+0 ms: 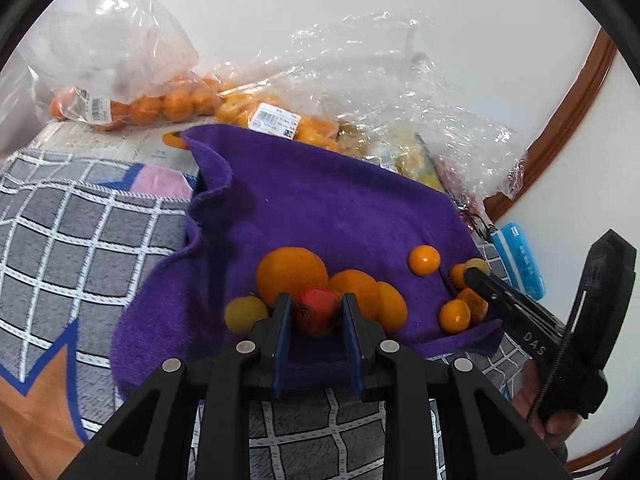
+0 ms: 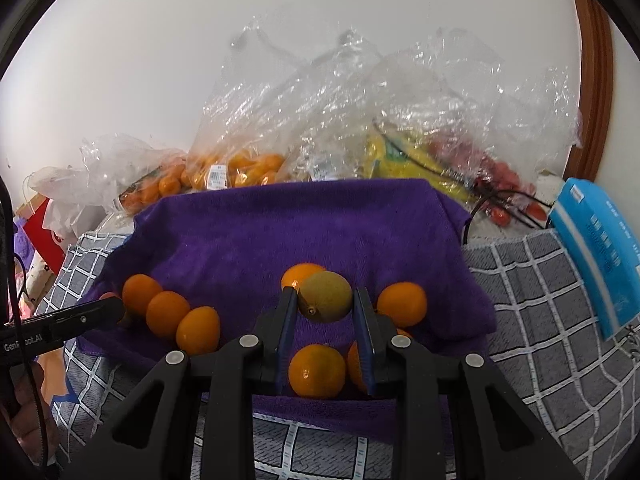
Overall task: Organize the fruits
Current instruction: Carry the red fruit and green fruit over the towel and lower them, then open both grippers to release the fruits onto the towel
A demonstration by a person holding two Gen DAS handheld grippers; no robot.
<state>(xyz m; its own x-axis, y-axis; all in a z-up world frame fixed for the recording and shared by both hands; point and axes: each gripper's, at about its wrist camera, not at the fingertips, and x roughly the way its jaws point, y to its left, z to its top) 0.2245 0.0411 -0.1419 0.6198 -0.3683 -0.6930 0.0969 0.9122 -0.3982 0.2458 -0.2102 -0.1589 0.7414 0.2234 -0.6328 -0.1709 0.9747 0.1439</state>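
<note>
Purple towel (image 2: 320, 236) spread over a grey checked cloth (image 2: 552, 312), white wall (image 2: 200, 40) behind, and a brown wooden trim (image 2: 592, 80) curving up at three o'clock. Along the back, at twelve o'clock, crinkled clear plastic bags (image 2: 360, 112) piled against the wall, with bagged oranges (image 1: 160, 108) showing through and a yellow pack (image 2: 396, 160) beside something red. A blue box (image 2: 600, 248) sits at three o'clock off the towel's edge. Left claw (image 1: 318, 312) is pinching a small red fruit (image 1: 318, 310) just above the towel, a big orange (image 1: 292, 272) right behind it and a greenish-yellow fruit (image 1: 245, 313) at its nine o'clock. Right claw (image 2: 326, 300) has its fingers clamped on a yellow-green citrus (image 2: 326, 297), lifted clear of the towel, with an orange (image 2: 316, 370) below it at six o'clock. Three small oranges (image 2: 168, 314) line up at nine o'clock of that claw, touching one another, and another orange (image 2: 402, 304) sits at its three o'clock.
</note>
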